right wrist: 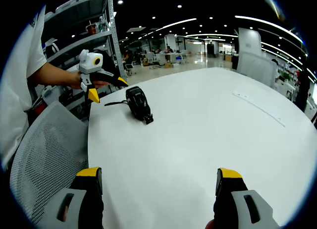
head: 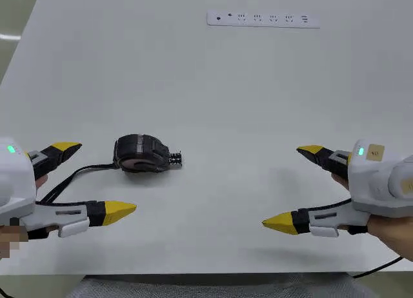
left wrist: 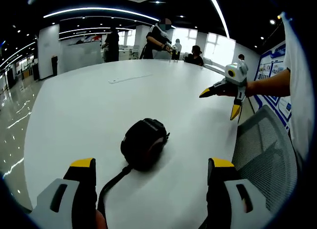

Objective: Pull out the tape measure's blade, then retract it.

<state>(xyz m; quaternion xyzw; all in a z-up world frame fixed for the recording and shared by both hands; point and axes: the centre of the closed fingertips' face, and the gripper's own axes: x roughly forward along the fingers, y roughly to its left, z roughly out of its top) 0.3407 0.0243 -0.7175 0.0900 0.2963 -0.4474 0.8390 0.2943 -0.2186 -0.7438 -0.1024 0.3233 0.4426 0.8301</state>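
- Both grippers sit closest to the head camera, the left gripper point(head: 104, 177) and the right gripper point(head: 282, 186), each with its yellow-tipped jaws spread wide and nothing between them.
- Lying on its side on the white table point(head: 213, 91) is the black tape measure point(head: 141, 154), left of centre, with the blade fully wound in.
- Its long axis runs left to right across the bench. The blade hook point(head: 175, 158) points toward the right gripper, and a black strap point(head: 71, 178) trails off the other end toward the left gripper.
- In the left gripper view the case lies straight ahead between the jaws and near them, so this gripper is the nearer one and looks best placed to pin the case.
- Well apart from the hook, the right gripper faces it end-on, which suits a straight pull.
- At the far edge lies a white power strip point(head: 262, 19).
- No brand or writing is legible, and the case's side label is too small to read.
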